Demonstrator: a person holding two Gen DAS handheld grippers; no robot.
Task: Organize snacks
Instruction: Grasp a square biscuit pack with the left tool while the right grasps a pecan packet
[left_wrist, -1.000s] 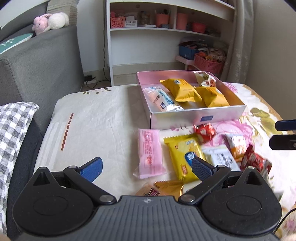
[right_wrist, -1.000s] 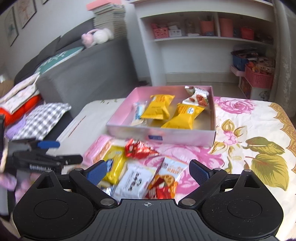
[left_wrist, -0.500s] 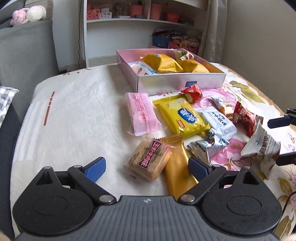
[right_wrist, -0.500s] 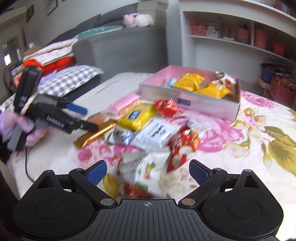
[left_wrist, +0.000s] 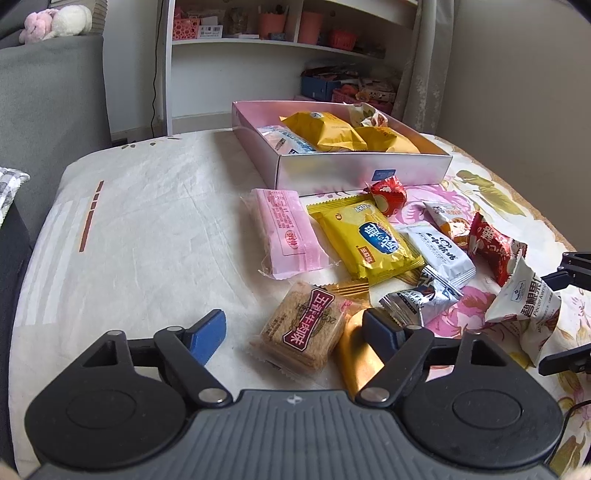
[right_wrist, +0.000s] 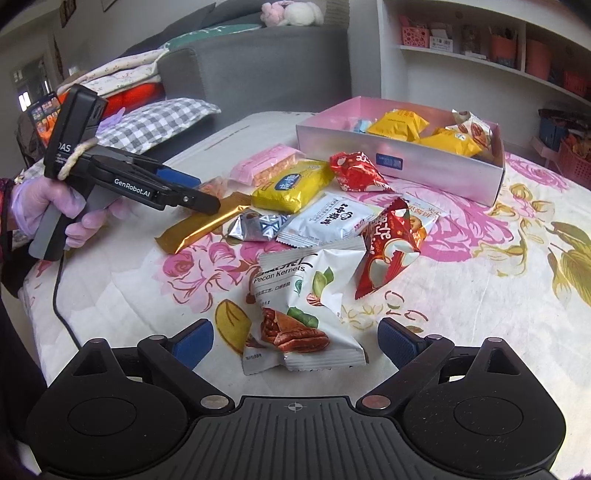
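Observation:
Loose snack packets lie on a flowered cloth in front of a pink box (left_wrist: 362, 168) that holds yellow and blue packets. My left gripper (left_wrist: 295, 332) straddles a brown cracker packet (left_wrist: 306, 332). Its jaws are closing, the right pad over a gold bar (left_wrist: 354, 354), and neither pad presses the packet. My right gripper (right_wrist: 295, 342) stands open around a white pecan bag (right_wrist: 295, 314) without touching it. The left gripper (right_wrist: 199, 190) shows from the side, the pink box (right_wrist: 406, 162) behind.
A pink wafer pack (left_wrist: 288, 232), yellow pack (left_wrist: 369, 240), white pack (left_wrist: 439, 251), silver chocolate (left_wrist: 417, 299) and red packs (left_wrist: 495, 247) crowd the middle. A grey sofa (left_wrist: 48, 92) stands left, white shelves (left_wrist: 277, 66) behind. A gloved hand (right_wrist: 33, 206) holds the left gripper.
Both grippers have sunk toward the table and come closer to the loose snacks. The left jaws have narrowed around the cracker packet. The pecan bag now lies between the right fingers.

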